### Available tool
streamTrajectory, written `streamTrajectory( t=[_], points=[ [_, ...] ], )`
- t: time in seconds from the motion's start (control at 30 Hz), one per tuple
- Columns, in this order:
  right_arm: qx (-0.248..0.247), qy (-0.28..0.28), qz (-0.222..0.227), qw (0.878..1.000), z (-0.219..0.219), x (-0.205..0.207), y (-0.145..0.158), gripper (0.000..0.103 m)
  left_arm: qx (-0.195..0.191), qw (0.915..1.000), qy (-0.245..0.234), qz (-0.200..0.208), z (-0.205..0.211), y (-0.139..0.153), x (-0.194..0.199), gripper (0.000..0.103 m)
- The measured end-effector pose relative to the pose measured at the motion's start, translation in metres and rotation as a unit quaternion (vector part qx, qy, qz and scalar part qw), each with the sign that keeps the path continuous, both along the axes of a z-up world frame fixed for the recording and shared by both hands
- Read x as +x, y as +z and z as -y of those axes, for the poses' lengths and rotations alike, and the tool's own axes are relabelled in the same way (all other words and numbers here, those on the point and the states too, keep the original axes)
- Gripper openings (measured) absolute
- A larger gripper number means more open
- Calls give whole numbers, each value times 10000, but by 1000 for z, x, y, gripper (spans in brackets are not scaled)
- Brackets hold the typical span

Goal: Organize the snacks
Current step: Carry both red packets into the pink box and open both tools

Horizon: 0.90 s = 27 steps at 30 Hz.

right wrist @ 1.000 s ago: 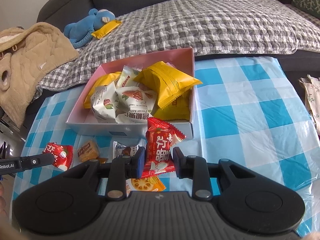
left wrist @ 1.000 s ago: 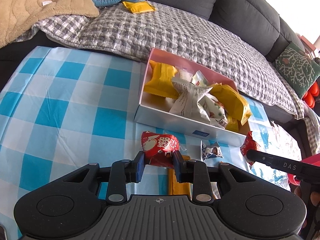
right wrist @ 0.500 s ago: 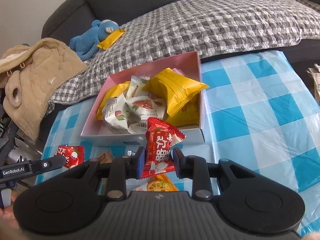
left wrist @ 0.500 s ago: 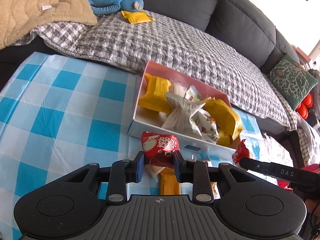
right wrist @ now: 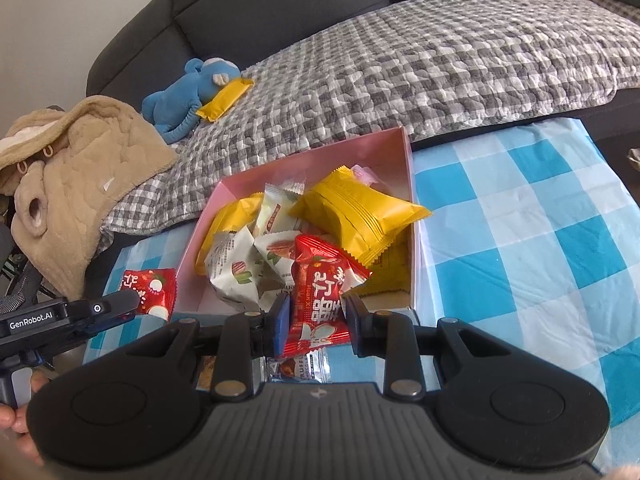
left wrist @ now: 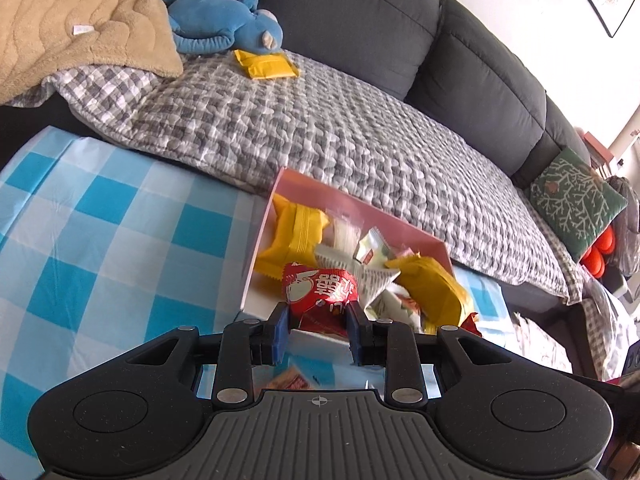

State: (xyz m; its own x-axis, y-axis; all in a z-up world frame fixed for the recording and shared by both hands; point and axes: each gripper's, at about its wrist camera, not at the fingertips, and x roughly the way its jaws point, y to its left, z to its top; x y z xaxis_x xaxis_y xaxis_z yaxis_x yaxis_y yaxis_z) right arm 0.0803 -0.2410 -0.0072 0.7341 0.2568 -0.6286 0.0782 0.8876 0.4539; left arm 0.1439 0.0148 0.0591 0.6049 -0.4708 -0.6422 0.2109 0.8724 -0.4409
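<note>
A pink-walled snack box [left wrist: 344,200] [right wrist: 408,184] holds yellow and white snack packets on the blue checked tablecloth. My left gripper [left wrist: 318,330] is shut on a red snack packet [left wrist: 320,290], held over the box's near left corner. My right gripper [right wrist: 316,326] is shut on another red snack packet [right wrist: 320,296], held just above the box's near wall. In the right wrist view the left gripper's tip [right wrist: 120,302] and its red packet [right wrist: 154,288] show left of the box.
Loose small packets [right wrist: 298,368] lie on the tablecloth [right wrist: 540,240] under the right gripper. Behind the table is a dark sofa with a grey checked quilt [left wrist: 320,120], a blue plush toy [left wrist: 216,28], a yellow packet [left wrist: 266,65] and a tan blanket [right wrist: 76,184].
Both grippers have risen and moved forward toward the box, each still holding its red packet. The left packet is now over the box's near corner.
</note>
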Motion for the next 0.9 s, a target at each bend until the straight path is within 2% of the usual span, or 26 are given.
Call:
streamTrajectory(
  t=[0.33, 0.5, 0.77, 0.9],
  points=[
    [-67, 119, 137, 9998, -8, 19, 0, 27, 155, 9998, -44, 73, 18, -9, 15, 27],
    [-365, 171, 148, 9991, -17, 30, -2, 27, 187, 9998, 6, 68, 17, -14, 20, 27],
    [-443, 154, 171, 9988, -18, 32, -3, 27, 210, 9998, 15, -20, 16, -24, 29, 28],
    [-489, 99, 163, 9986, -16, 32, -4, 31, 342, 9994, -84, -54, 21, -26, 29, 29]
  ],
)
